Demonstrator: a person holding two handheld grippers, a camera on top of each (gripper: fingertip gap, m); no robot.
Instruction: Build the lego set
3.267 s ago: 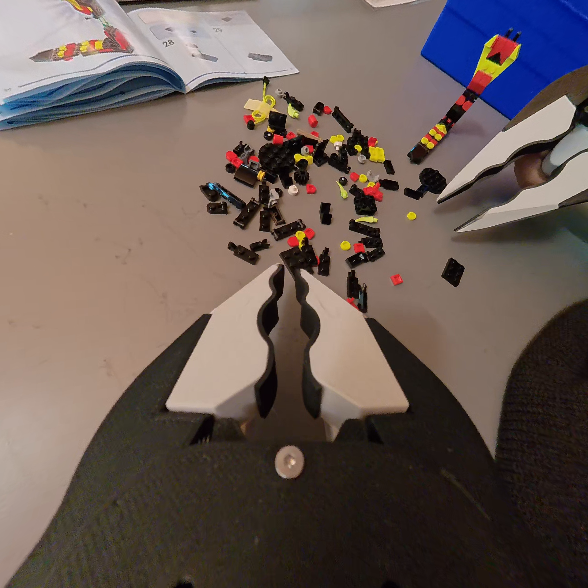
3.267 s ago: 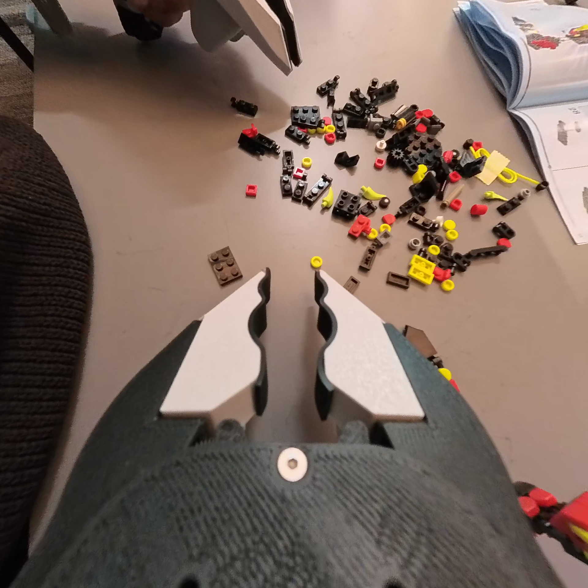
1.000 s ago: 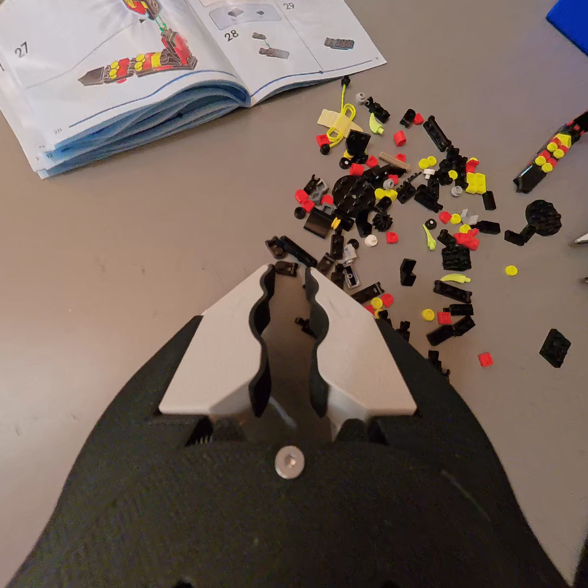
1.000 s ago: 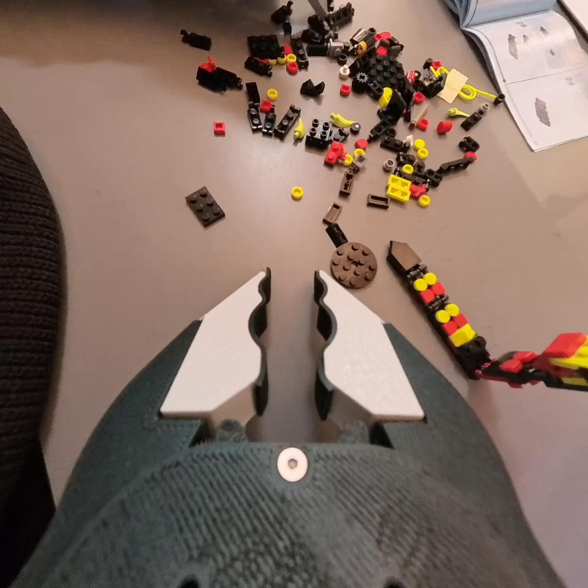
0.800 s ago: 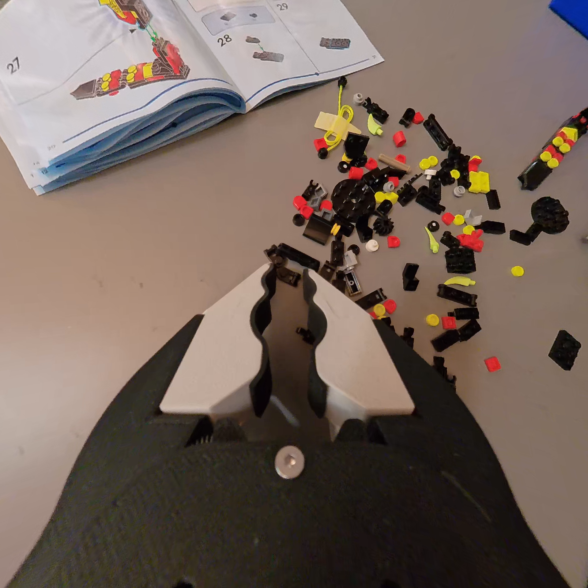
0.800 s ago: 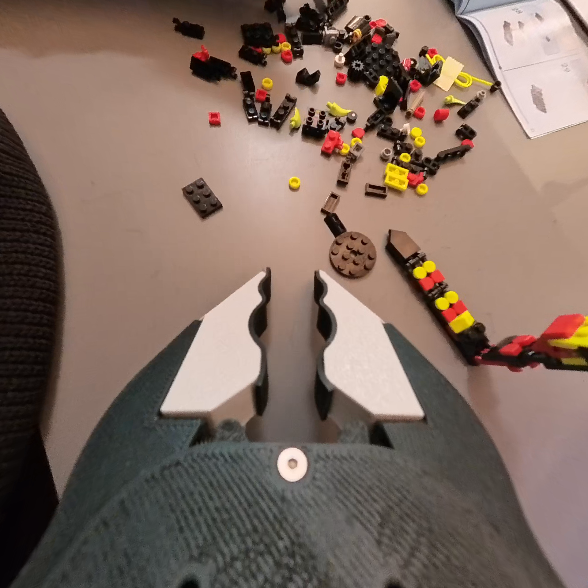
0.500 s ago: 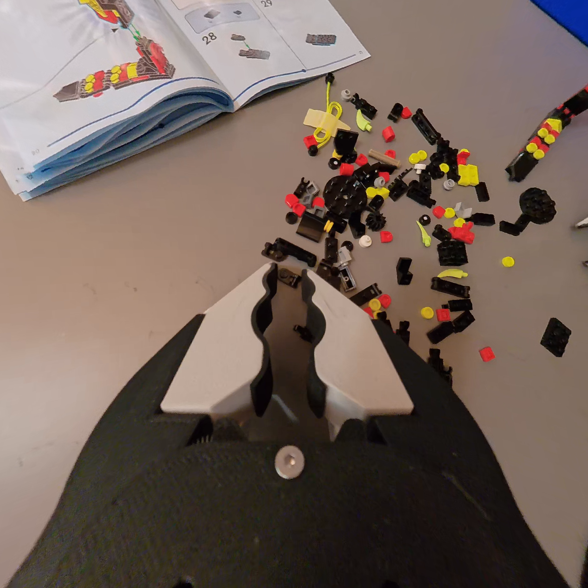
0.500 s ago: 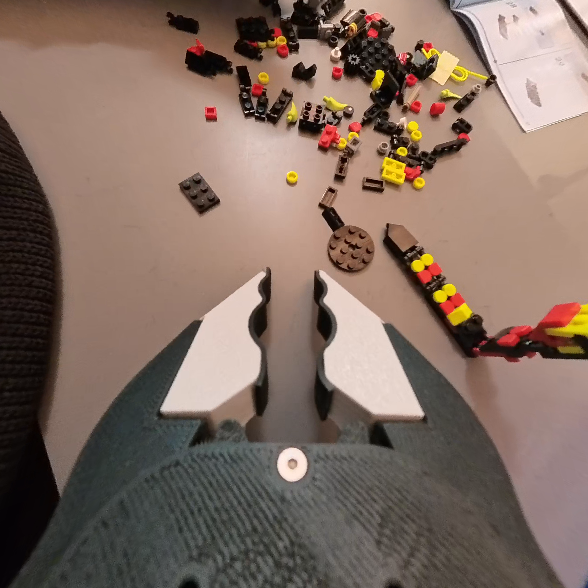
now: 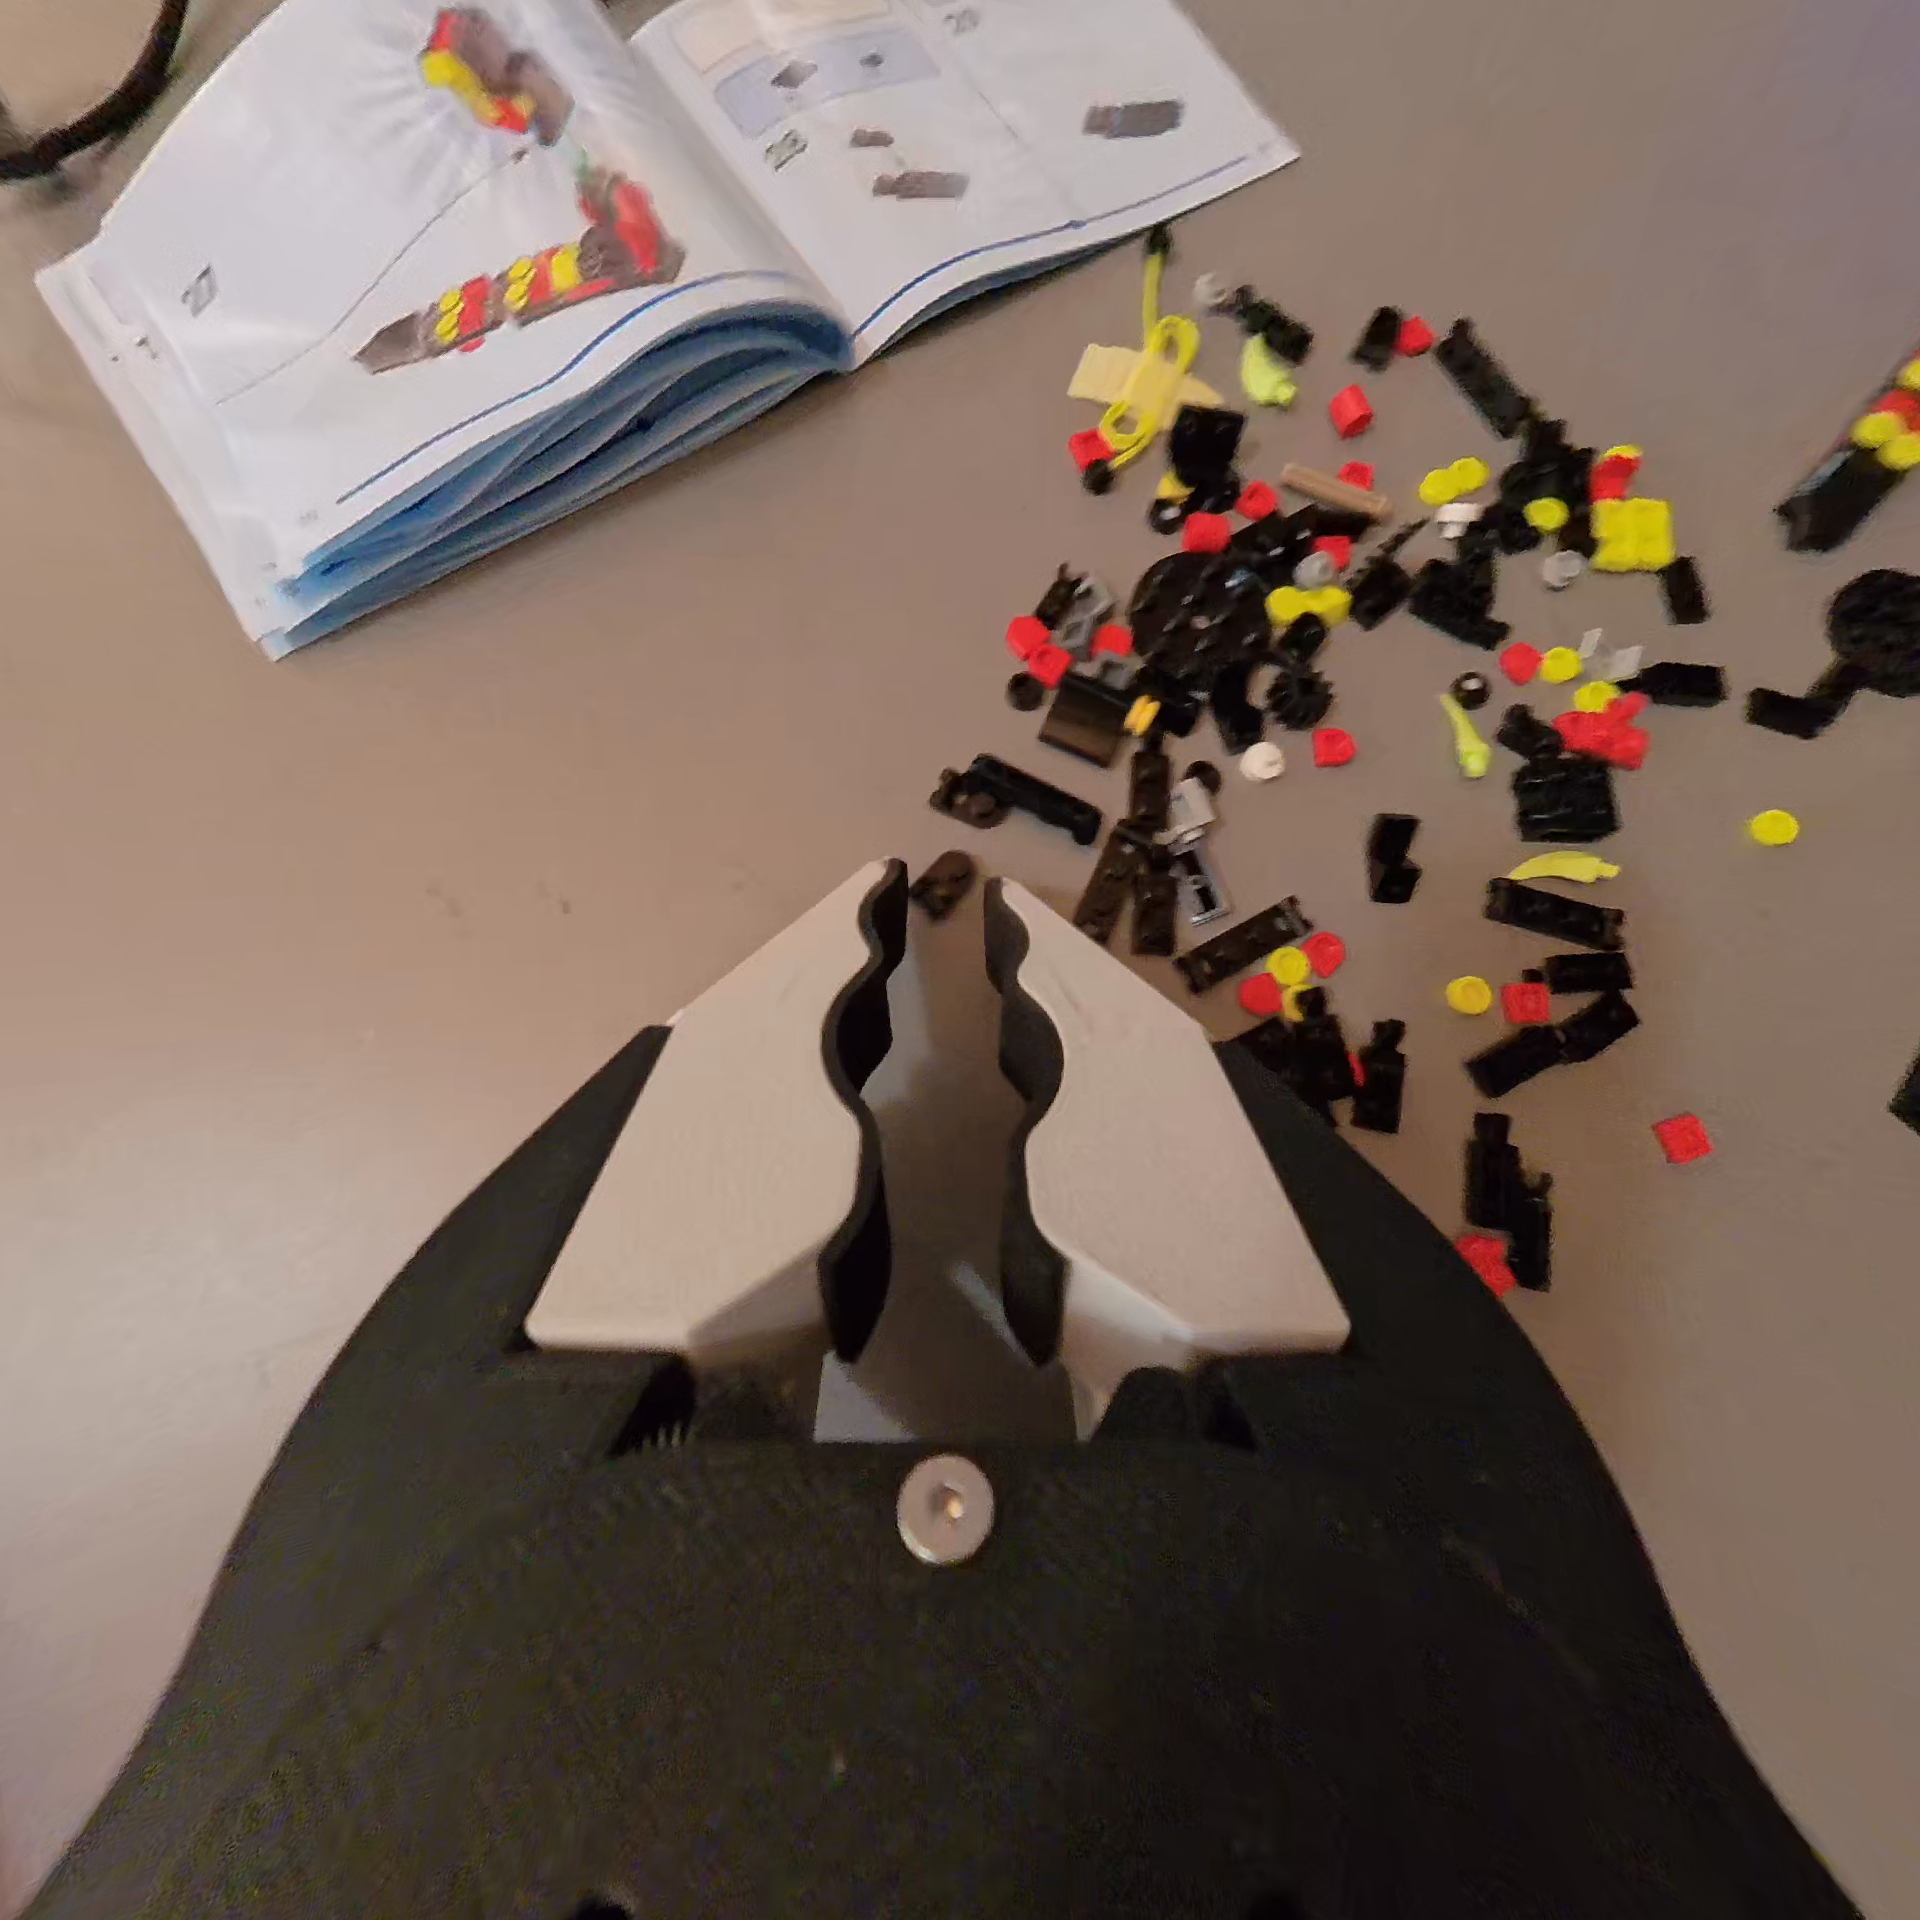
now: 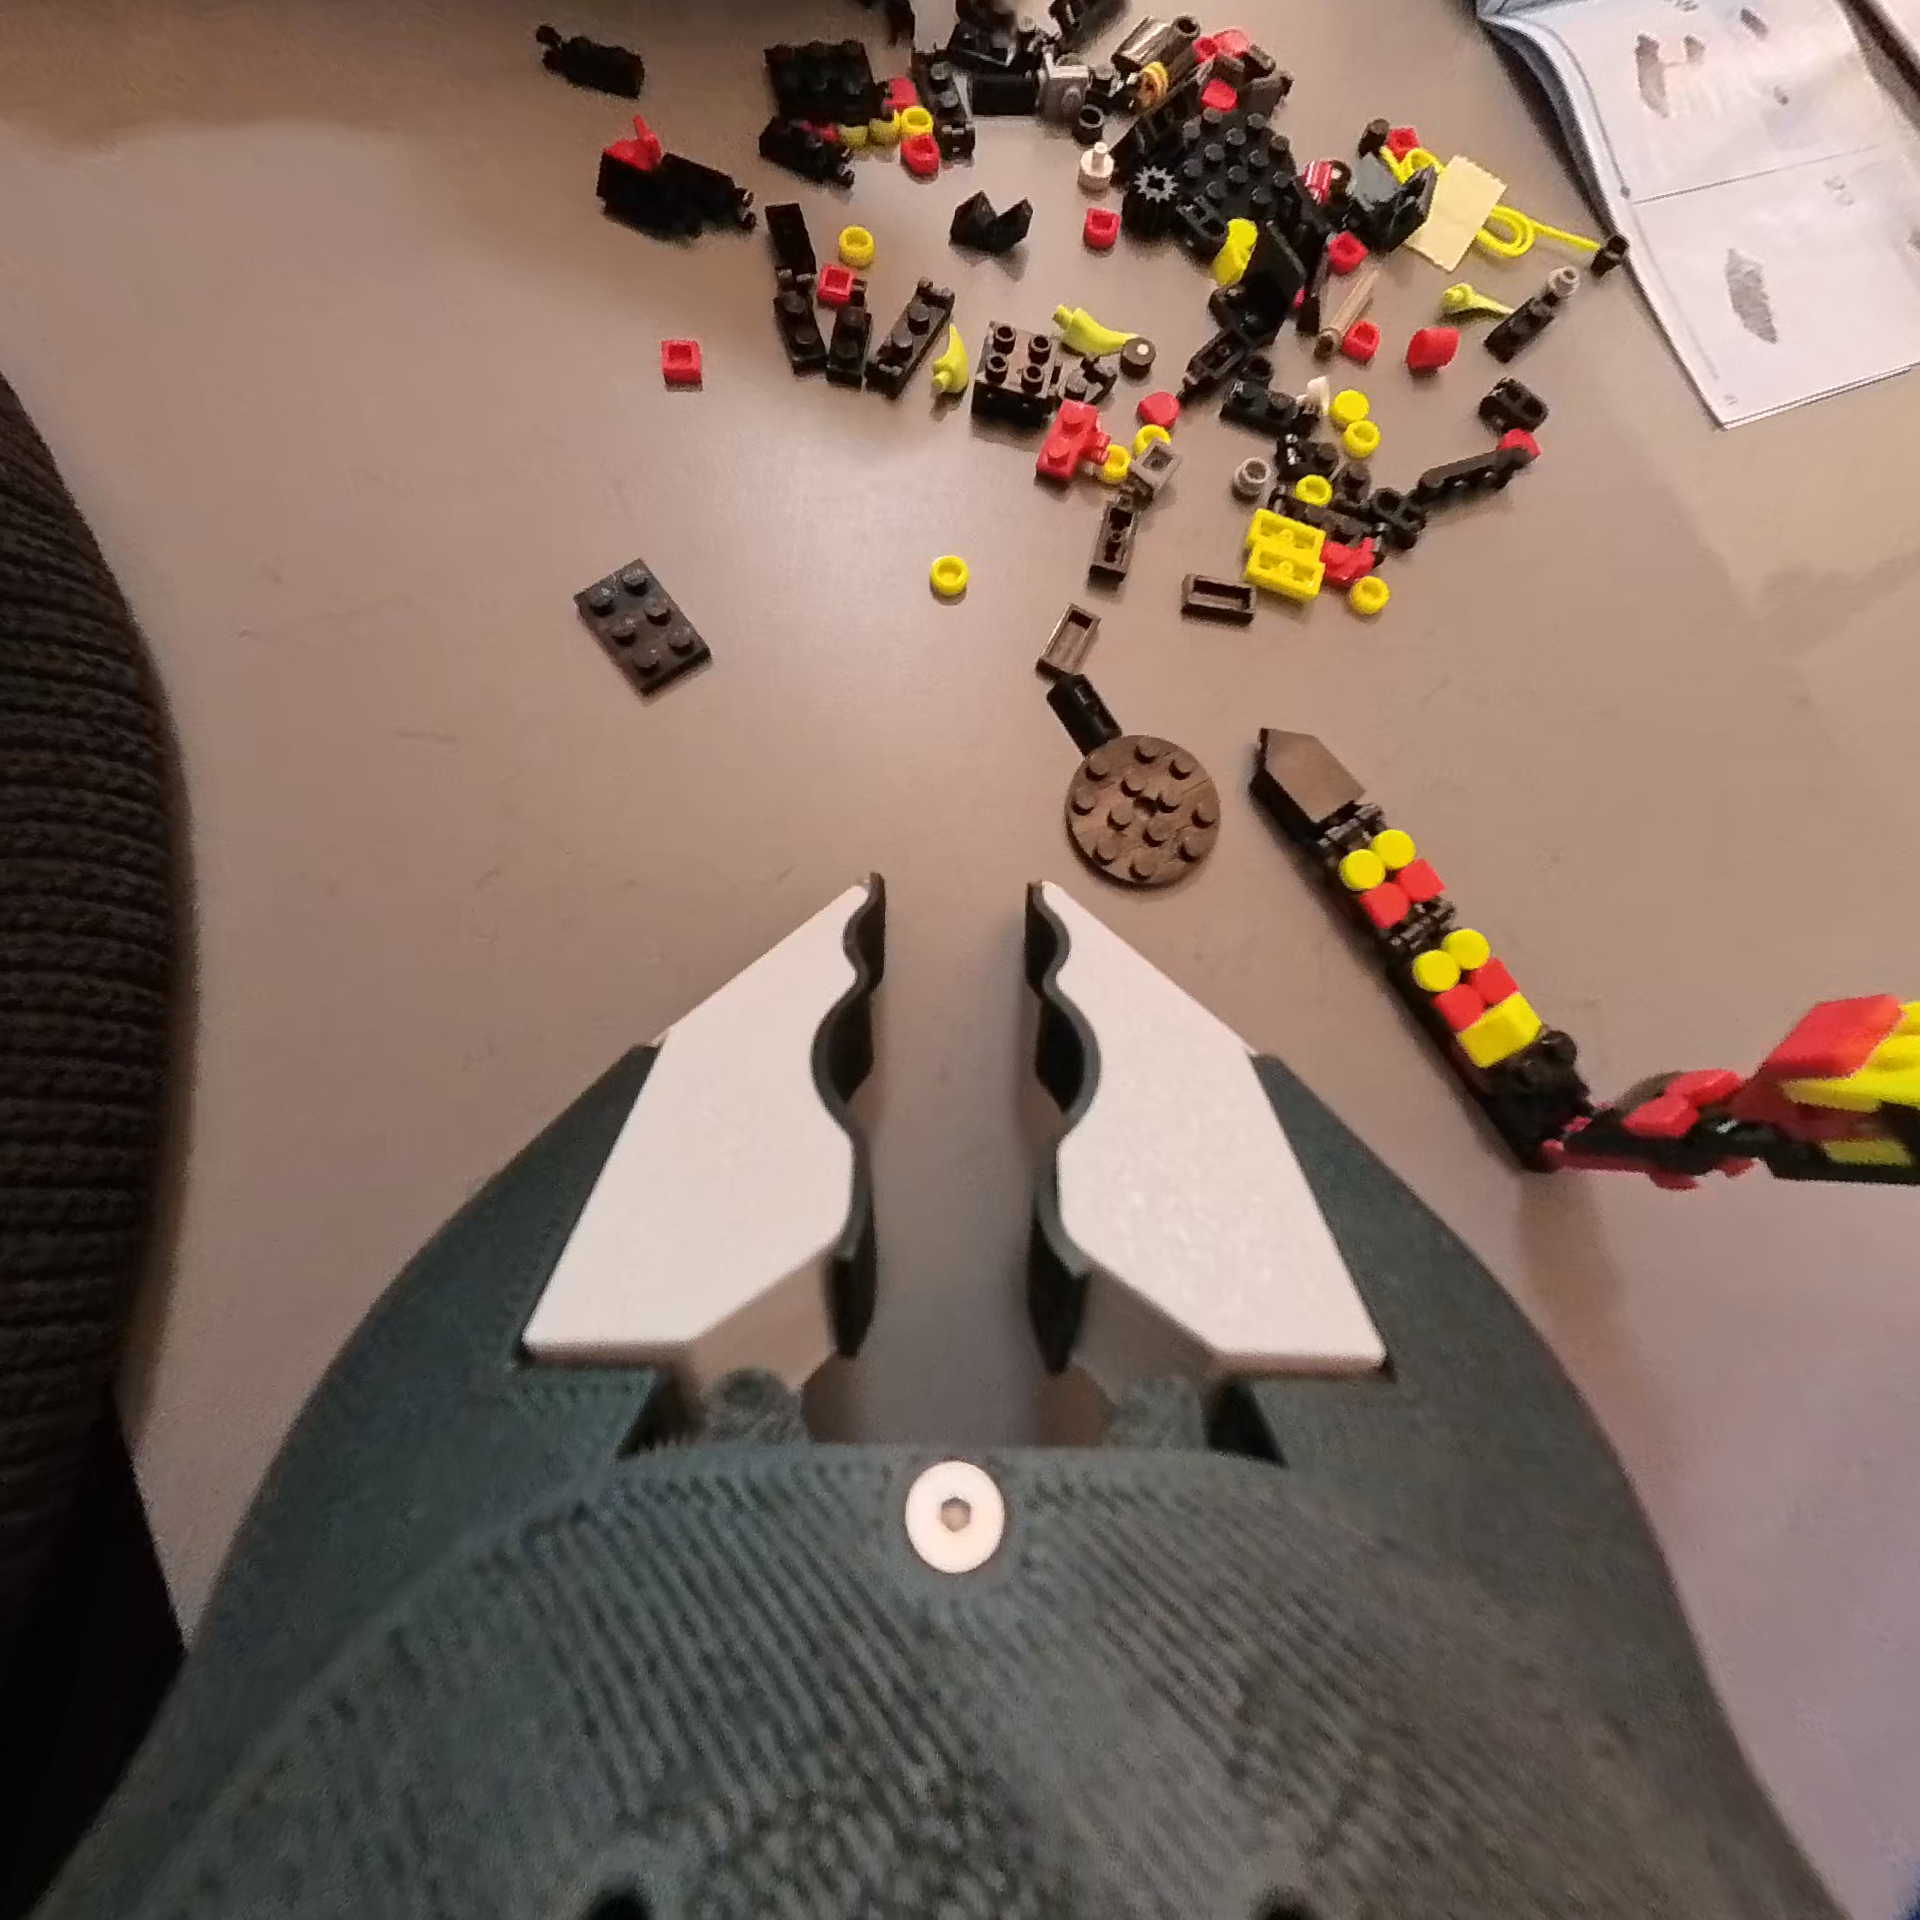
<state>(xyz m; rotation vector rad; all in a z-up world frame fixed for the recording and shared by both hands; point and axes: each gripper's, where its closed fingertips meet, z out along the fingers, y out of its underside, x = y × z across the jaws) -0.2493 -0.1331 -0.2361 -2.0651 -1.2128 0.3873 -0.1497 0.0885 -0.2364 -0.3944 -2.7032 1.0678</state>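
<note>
Loose black, red and yellow Lego pieces (image 9: 1351, 675) lie in a pile on the grey table. My left gripper (image 9: 943, 883) is at the pile's near left edge, its jaws nearly closed on a small black piece (image 9: 940, 885) between the tips. My right gripper (image 10: 956, 899) is open and empty over bare table. A round brown plate (image 10: 1143, 808) lies just beyond its right tip. The long black, red and yellow snake-like assembly (image 10: 1403, 935) lies to its right, the far end raised. The pile (image 10: 1195, 312) is farther ahead.
The open instruction booklet (image 9: 520, 260) lies beyond the left gripper, and its corner shows in the right wrist view (image 10: 1766, 208). A black 2x3 plate (image 10: 642, 623) lies apart from the pile. A dark knit sleeve (image 10: 73, 935) is at the left edge. My hands' fingertips stand some 25 cm from each other. The left gripper is farther from the black 2x3 plate (image 10: 642, 623), some 20 cm, than the right, some 7 cm.
The left gripper has shifted left along the pile's edge with the small black piece staying between its tips. The right gripper has drawn back from the pile, then held still.
</note>
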